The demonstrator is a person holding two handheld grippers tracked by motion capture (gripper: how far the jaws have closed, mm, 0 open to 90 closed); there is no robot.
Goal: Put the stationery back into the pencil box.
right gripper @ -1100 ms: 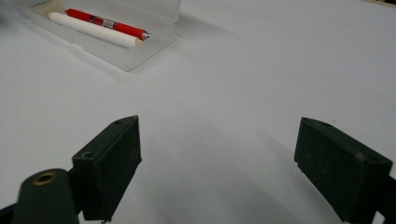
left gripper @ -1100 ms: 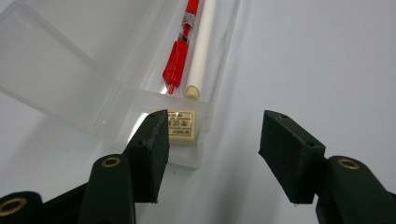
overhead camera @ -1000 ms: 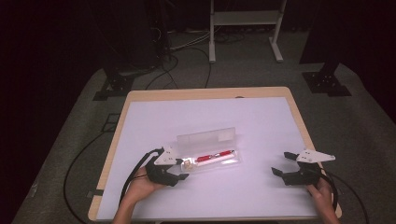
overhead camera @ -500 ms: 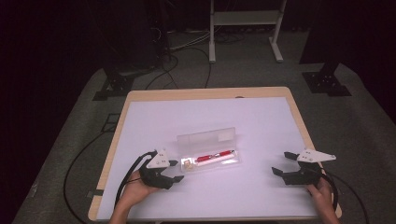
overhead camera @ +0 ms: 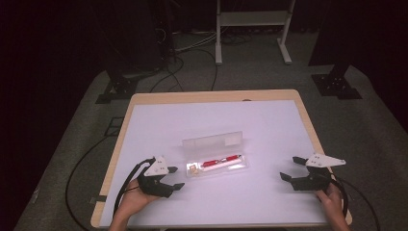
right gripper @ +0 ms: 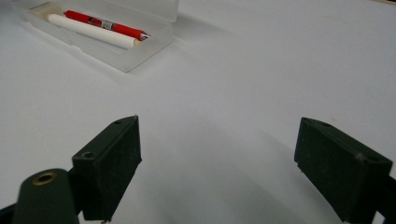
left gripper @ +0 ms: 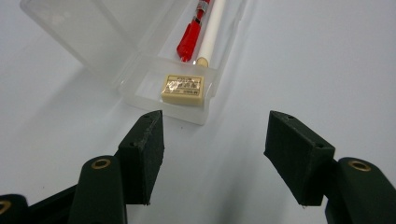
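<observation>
A clear plastic pencil case (overhead camera: 214, 155) lies open in the middle of the white table (overhead camera: 269, 120), lid folded back. Inside lie a red pen (overhead camera: 222, 160), a white pen (left gripper: 211, 23) and a small eraser (left gripper: 182, 88). In the right gripper view the case (right gripper: 140, 51) sits far at upper left, with the red pen (right gripper: 105, 24) beside the white one. My left gripper (overhead camera: 175, 178) stands open just left of the case's eraser end, nothing between its fingers. My right gripper (overhead camera: 291, 168) rests open near the table's right edge, well apart from the case.
The table has a wooden rim (overhead camera: 211, 96). Dark floor around it carries cables (overhead camera: 187, 48), a white stand (overhead camera: 250, 24) at the back and black stand feet (overhead camera: 337, 82). A cable trails from the left gripper over the table's front left corner (overhead camera: 103, 202).
My left gripper has drawn back toward the front left, away from the case's eraser end. The right gripper and the case have stayed put.
</observation>
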